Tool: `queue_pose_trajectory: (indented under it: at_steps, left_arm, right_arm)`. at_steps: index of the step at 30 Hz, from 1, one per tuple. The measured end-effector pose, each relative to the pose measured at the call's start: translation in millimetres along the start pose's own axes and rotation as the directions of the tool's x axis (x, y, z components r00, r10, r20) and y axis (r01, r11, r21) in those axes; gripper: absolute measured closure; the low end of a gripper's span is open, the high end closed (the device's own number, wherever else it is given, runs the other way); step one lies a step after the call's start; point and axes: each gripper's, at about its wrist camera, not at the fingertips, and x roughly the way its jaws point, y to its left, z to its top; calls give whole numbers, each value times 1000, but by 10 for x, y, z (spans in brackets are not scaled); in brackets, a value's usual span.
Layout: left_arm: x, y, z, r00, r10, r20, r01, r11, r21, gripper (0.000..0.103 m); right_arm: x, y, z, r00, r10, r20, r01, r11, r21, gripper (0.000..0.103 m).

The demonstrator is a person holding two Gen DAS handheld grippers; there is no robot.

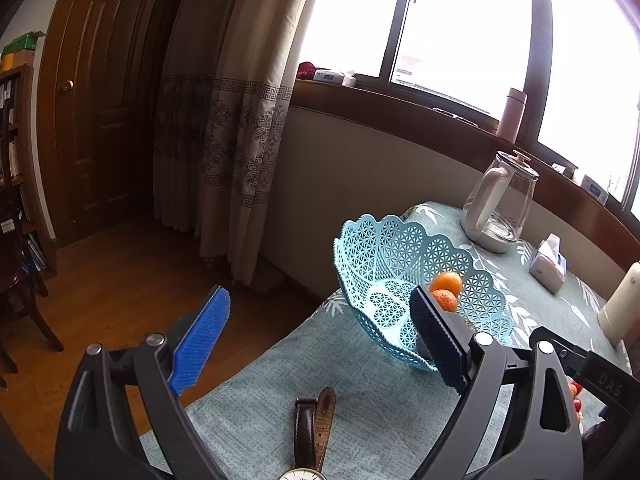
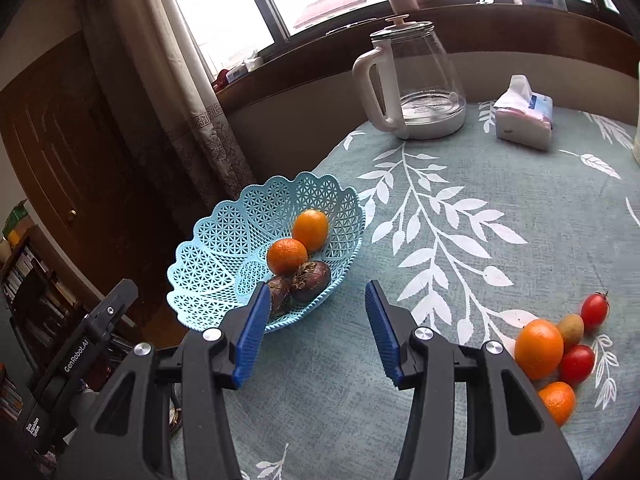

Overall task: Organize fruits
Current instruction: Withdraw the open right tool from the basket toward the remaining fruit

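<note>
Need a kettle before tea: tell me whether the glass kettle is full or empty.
Almost empty: the glass kettle shows clear see-through walls, with at most a thin layer at the bottom. Its lid is on.

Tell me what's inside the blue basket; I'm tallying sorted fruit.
The blue basket holds two oranges and two dark purple fruits. The right gripper's finger covers part of one; anything beneath them is hidden.

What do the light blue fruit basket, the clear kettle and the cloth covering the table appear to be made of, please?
Fruit basket: most likely moulded plastic, matte, given its uniform lattice holes and scalloped rim.
Kettle: clear body that looks like glass, see-through with bright reflections; its white handle and base look like smooth plastic.
Tablecloth: woven fabric, matte, with a fine weave texture and printed white leaves.
</note>
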Motion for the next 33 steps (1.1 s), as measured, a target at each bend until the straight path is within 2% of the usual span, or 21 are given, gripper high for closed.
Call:
queue_pose_trajectory:
  at_steps: [11,22,33]
  left_arm:
    - [-52,-169,-52,1000,-26,-7,26,999,46,10]
    - [-107,-415,-99,998,-58,-11,59,992,112,10]
    - [-188,-752,-176,993,-112,-24,114,974,197,10]
  right_arm:
    - [-223,-414,-135,999,-49,14,48,995,90,50]
    - [-483,-692,-281,992,-117,43,112,989,92,50]
    - [-806,-1086,-414,978,-197,63,189,975,116,50]
